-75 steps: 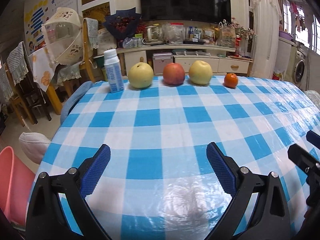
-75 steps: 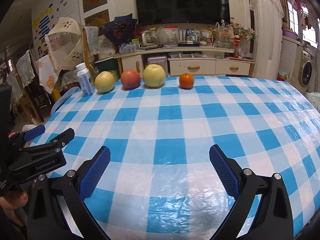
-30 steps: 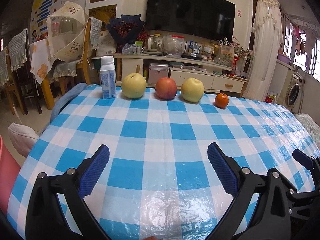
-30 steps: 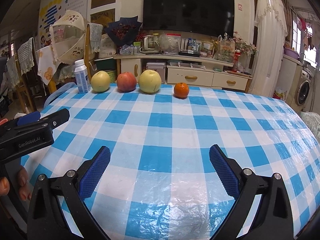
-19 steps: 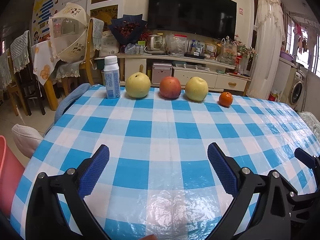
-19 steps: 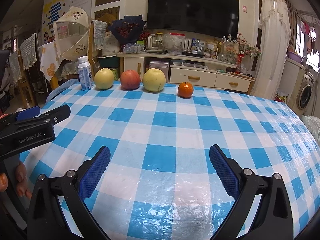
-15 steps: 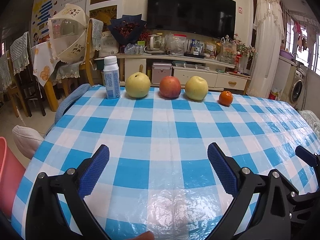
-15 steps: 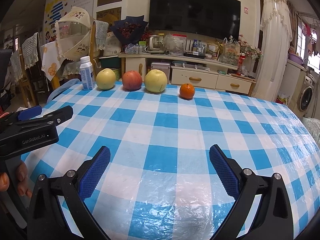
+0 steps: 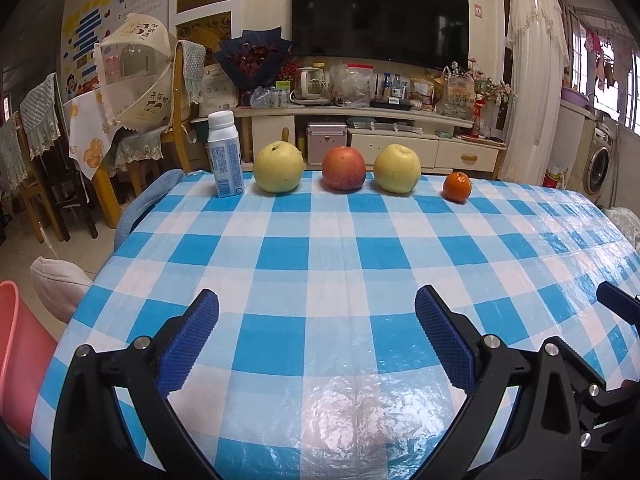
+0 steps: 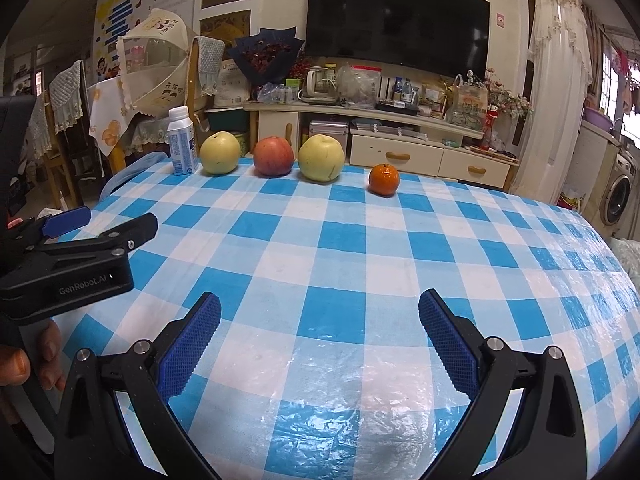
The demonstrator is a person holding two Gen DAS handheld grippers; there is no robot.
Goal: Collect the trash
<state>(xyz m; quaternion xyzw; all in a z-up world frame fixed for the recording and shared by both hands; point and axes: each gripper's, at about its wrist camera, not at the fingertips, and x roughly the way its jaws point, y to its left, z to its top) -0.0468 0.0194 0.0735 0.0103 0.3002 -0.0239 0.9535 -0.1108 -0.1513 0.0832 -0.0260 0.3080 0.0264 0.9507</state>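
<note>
A white and blue milk bottle [image 9: 225, 156] [image 10: 182, 142] stands upright at the far left of the checked table [image 9: 320, 252] [image 10: 460, 248]. Beside it runs a row of a yellow pear [image 9: 278, 167], a red apple [image 9: 344, 169], a second yellow pear [image 9: 397, 169] and a small orange [image 9: 457, 187]. My left gripper [image 9: 317, 300] is open above the table's near edge, far from the bottle, nothing between its fingers. My right gripper [image 10: 320, 303] is open too, empty, to the right of the left one. A pink bin [image 9: 18, 352] shows at the left wrist view's lower left, beside the table.
A blue-cushioned chair [image 9: 148, 204] sits at the table's far left corner. Behind the table are a TV cabinet [image 9: 360, 136] with clutter and a black TV [image 9: 380, 28]. A washing machine [image 9: 598, 168] is at the right. A person's hand [image 10: 24, 364] holds the left gripper's handle.
Both grippers have lifted and levelled a little, so the fruit row sits lower in view than 2.5 s ago. Both remain open. Nothing on the table has moved.
</note>
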